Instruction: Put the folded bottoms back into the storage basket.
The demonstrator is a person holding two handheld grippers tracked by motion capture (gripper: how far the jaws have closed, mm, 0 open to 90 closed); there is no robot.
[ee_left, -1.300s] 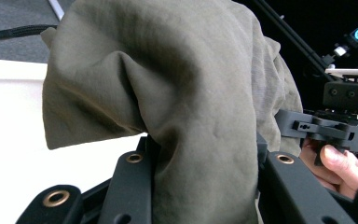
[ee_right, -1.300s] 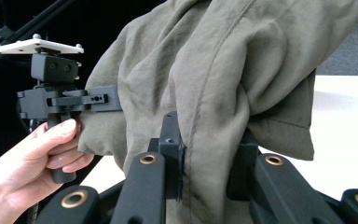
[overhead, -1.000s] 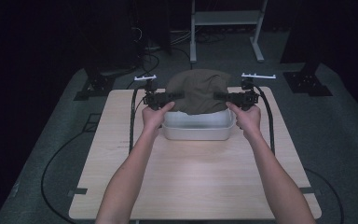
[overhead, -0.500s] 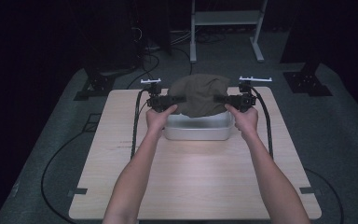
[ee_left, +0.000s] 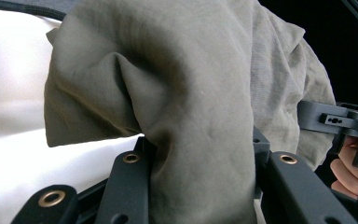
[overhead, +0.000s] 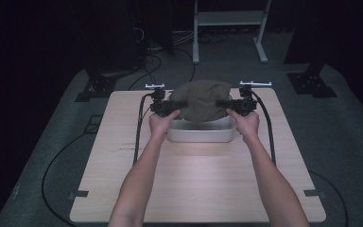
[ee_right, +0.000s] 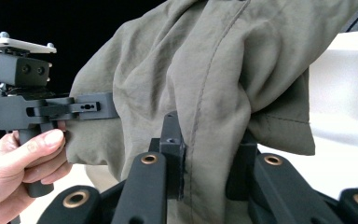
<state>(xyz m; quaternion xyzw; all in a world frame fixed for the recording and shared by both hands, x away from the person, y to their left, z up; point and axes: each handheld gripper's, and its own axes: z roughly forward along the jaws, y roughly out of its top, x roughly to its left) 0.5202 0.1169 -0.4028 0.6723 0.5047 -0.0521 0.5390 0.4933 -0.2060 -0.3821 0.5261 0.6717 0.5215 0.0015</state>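
Note:
An olive-green cloth [overhead: 203,100] hangs bunched above a white tub [overhead: 199,130] at the far middle of the wooden table [overhead: 194,175]. My left gripper [overhead: 174,105] is shut on the cloth's left side, my right gripper [overhead: 227,105] on its right side. In the left gripper view the cloth [ee_left: 186,107] is pinched between the black jaws, with the other gripper [ee_left: 340,119] beyond it. The right gripper view has a seamed fold of cloth [ee_right: 214,93] clamped between its jaws, and the left gripper [ee_right: 51,109] gripping the far side.
The white tub sits under the cloth, bright in both gripper views [ee_left: 9,93]. Black cables [overhead: 139,127] trail from each gripper along the table. A metal stand [overhead: 229,28] and dark equipment legs [overhead: 99,85] are on the floor beyond the table.
Both grippers have lifted and carried the cloth slightly away from the person, so it now hangs higher over the tub's far side.

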